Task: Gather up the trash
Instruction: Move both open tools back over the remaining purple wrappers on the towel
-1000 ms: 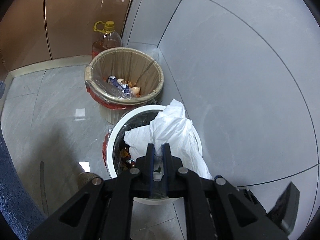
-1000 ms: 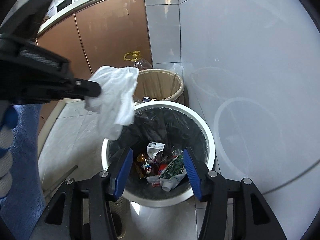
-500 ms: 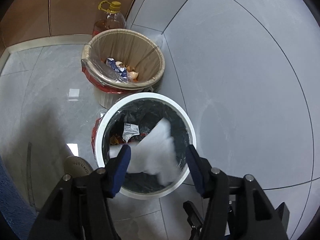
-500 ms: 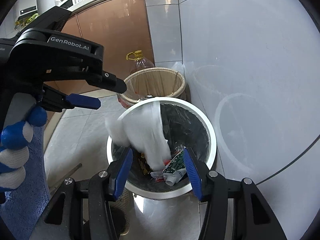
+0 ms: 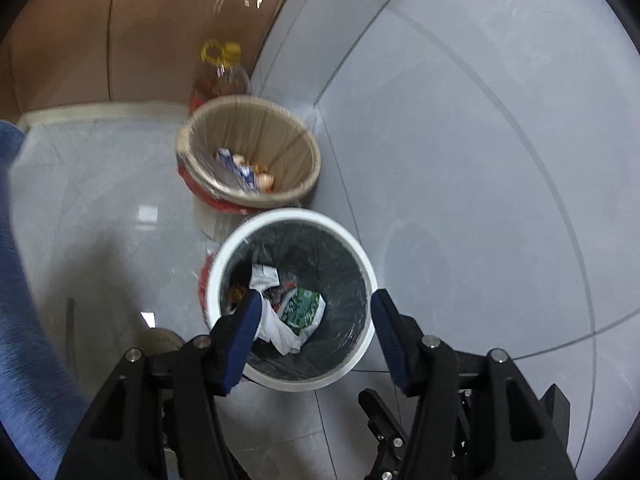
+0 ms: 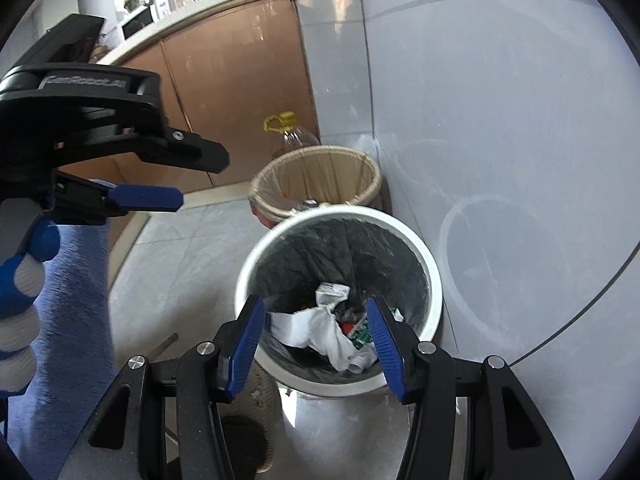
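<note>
A white bin with a black liner stands on the floor by the wall. Inside it a crumpled white plastic bag lies on other litter, beside a green packet. My left gripper hangs open above the bin's near rim with nothing between its fingers. In the right wrist view the same bin holds the white bag. My right gripper is open over the near rim and holds nothing. The left gripper shows at the upper left, open, well above the bin.
A beige-lined bin with scraps stands just behind the white one, against the wall. An oil bottle with a yellow cap stands behind that, by brown cabinet doors. A gloved hand and blue sleeve are at the left.
The left gripper opened and let go of the white bag, which fell into the white bin. The left gripper then lifted and drew back. The right gripper stayed put.
</note>
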Motion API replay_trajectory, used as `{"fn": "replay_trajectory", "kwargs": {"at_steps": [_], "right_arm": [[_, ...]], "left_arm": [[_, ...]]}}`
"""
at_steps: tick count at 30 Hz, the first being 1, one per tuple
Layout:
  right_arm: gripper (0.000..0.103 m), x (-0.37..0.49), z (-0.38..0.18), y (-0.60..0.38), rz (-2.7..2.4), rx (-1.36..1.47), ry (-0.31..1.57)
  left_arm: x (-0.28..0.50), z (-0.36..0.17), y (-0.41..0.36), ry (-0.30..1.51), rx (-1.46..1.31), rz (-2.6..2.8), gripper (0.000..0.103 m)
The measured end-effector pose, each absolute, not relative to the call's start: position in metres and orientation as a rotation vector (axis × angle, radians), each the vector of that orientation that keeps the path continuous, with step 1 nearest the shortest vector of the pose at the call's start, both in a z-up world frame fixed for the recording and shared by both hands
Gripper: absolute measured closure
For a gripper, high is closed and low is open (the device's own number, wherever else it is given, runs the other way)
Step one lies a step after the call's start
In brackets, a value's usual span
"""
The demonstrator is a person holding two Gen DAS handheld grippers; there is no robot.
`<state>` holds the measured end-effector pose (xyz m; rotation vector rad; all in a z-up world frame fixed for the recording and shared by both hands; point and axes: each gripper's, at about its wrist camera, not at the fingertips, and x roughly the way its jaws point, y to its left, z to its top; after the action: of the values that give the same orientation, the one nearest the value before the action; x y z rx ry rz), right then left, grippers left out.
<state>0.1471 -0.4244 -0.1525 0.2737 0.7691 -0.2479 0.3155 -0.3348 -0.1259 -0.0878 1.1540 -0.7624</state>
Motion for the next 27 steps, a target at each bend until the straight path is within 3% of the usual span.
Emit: {"fn": "replay_trajectory", "kwargs": {"at_steps": [14, 27], "right_arm": [[0.048, 0.116, -0.052, -0.346, -0.110, 0.190, 0.605], [0.048, 0.098, -0.002, -0.249, 0.135, 0.115, 0.536]], "left_arm": [[0.240, -0.012, -0.190, 0.880, -0.145, -0.703, 0.048], [0.165, 0.003, -0.014, 0.771, -0.182, -0.503, 0.048]]}}
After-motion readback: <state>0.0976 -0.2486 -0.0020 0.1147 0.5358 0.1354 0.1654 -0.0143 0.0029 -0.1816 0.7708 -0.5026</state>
